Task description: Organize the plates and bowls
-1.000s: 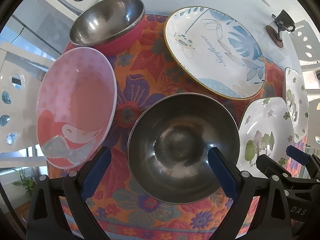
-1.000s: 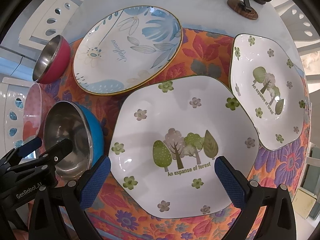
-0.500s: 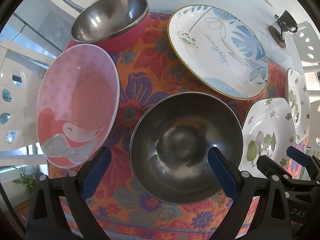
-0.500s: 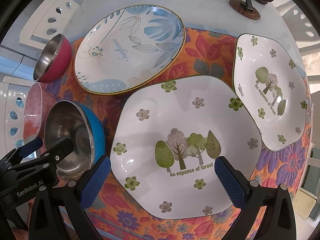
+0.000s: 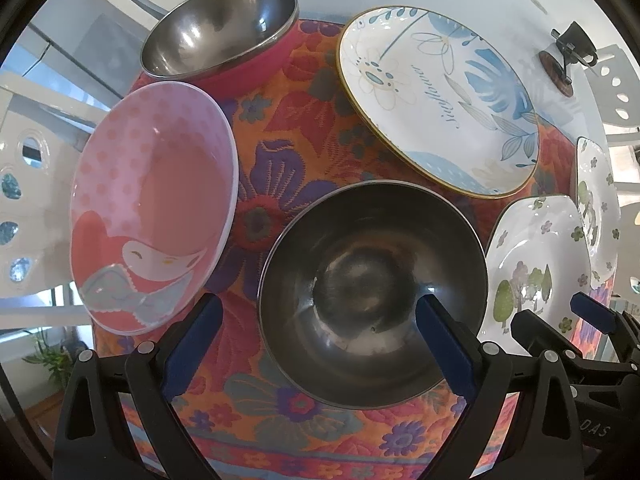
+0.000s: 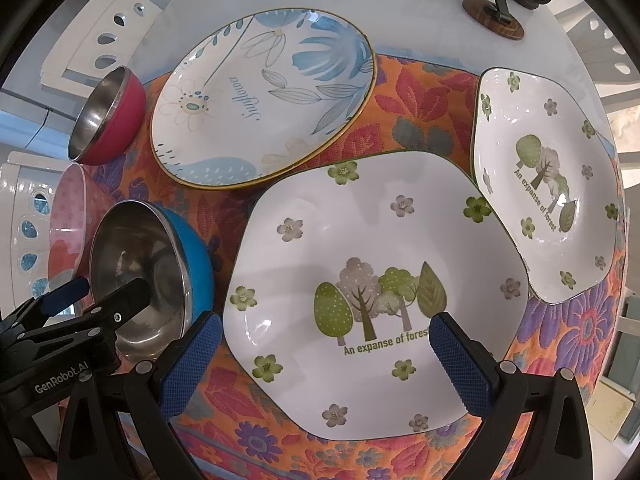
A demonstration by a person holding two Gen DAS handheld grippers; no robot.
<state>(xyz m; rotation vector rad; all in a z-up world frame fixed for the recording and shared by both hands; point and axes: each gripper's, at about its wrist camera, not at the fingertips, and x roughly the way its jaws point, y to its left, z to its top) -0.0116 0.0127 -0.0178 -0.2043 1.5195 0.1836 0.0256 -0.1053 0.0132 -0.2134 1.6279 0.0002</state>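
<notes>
- Both views are creeping forward compared with a second ago: in the left wrist view the blue-sided steel bowl (image 5: 372,296) is growing larger and sliding up between the fingers, and in the right wrist view the near forest plate (image 6: 372,288) is edging closer too.
- The left hand-held gripper (image 5: 316,332) is hanging wide apart, one blue pad outside the bowl's left wall, the other over its inside right; nothing is gripped.
- The right hand-held gripper (image 6: 324,356) is spread just as wide, its pads straddling the lower part of the forest plate, holding nothing.
- Nothing on the floral quilted mat (image 5: 280,128) is looking disturbed: every dish is lying where it lay in the earlier frames.
- The pink cartoon bowl (image 5: 152,204) is sitting at the left of the frame, the red-sided steel bowl (image 5: 220,28) at upper left, the blue flower plate (image 5: 440,100) at upper right.
- The second forest plate (image 6: 548,184) is lying at the right of the right wrist frame, just beside the first.
- My read: this is still the approach, with sorting not yet started; the two steel bowls look like nesting partners and the two forest plates like a stack.
- Each open pair will need to tilt onto a rim before closing.
</notes>
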